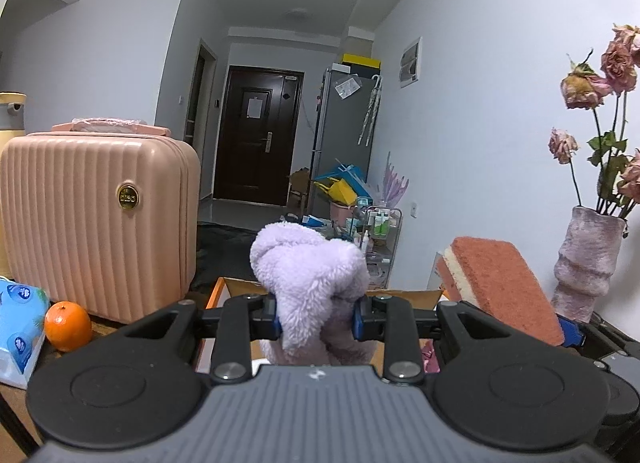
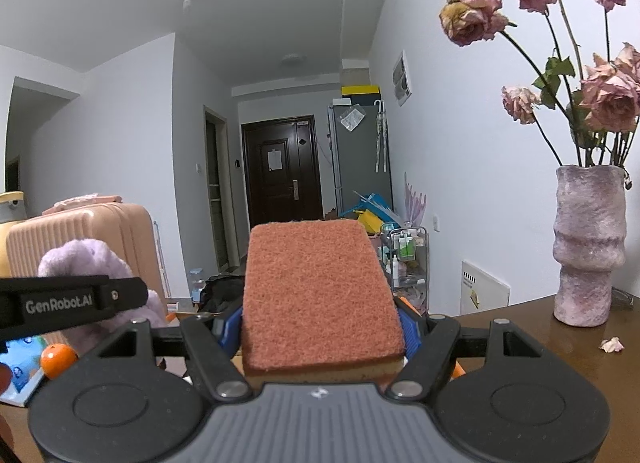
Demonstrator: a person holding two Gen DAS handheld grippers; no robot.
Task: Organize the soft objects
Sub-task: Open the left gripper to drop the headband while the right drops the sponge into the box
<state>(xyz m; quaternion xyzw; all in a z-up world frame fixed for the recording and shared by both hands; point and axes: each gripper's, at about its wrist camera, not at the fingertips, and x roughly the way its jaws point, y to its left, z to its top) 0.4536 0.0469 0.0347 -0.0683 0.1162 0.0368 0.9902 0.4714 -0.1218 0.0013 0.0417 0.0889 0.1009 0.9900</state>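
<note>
— Between the fingers of the left gripper (image 1: 318, 321), what is sitting?

— A lilac fluffy cloth (image 1: 310, 275) is sitting there. The two blue pads are pressing it from both sides, so the fingers are grasping it, and the bunched top of the cloth is rising above the fingertips.

— And the right gripper (image 2: 322, 329)?

— It is grasping an orange sponge (image 2: 318, 291). The rough orange face is looking up and the yellow foam layer is lying under it. The blue pads are touching its two long sides, and the sponge is reaching well forward past the fingertips.

— What is lying ahead of the left fingers?

— Just below and beyond them an open cardboard box (image 1: 236, 289) is showing its orange edge. The cloth is hanging over it. I cannot tell if the cloth is touching the box.

— What is standing at the sides?

— To the left of the left fingers a pink suitcase (image 1: 100, 223) is standing, with an orange fruit (image 1: 67, 326) and a tissue pack (image 1: 20, 327) near its foot. To the right of the right fingers a pinkish vase (image 2: 588, 247) with dried roses (image 2: 472, 19) is standing on the brown table (image 2: 520, 327).
</note>
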